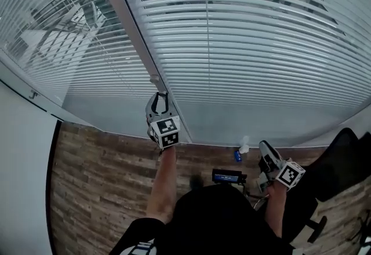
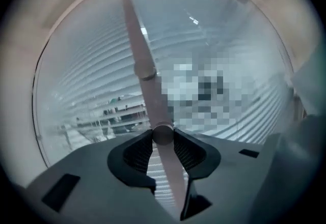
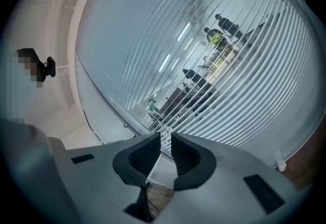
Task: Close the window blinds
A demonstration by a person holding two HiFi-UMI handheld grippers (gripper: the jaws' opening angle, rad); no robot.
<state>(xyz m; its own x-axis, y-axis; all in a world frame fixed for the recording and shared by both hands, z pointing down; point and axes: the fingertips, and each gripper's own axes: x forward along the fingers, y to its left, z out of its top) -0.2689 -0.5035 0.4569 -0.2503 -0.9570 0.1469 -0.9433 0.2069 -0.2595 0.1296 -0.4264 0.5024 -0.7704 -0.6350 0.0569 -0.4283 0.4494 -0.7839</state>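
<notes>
The left gripper [image 1: 160,100], at frame center, is clamped on the wand [image 2: 144,65]. The blinds [image 1: 243,51] fill the upper frame and their slats are not yet shut, so the turning remains. The right gripper [image 1: 265,149], at lower right, is slightly apart and empty.

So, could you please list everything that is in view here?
blinds: at least one, white, across the window, slats open enough to see through
wand: one, pale, hanging before the blinds
floor: brown, wood-look, below the window
bottle: one, white and blue, at the window's foot
device: one, dark, blue screen, near the bottle
chair: one, black, far right
left hand-held gripper: grey, shut on the wand
right hand-held gripper: grey, jaws slightly apart, empty, low right
</notes>
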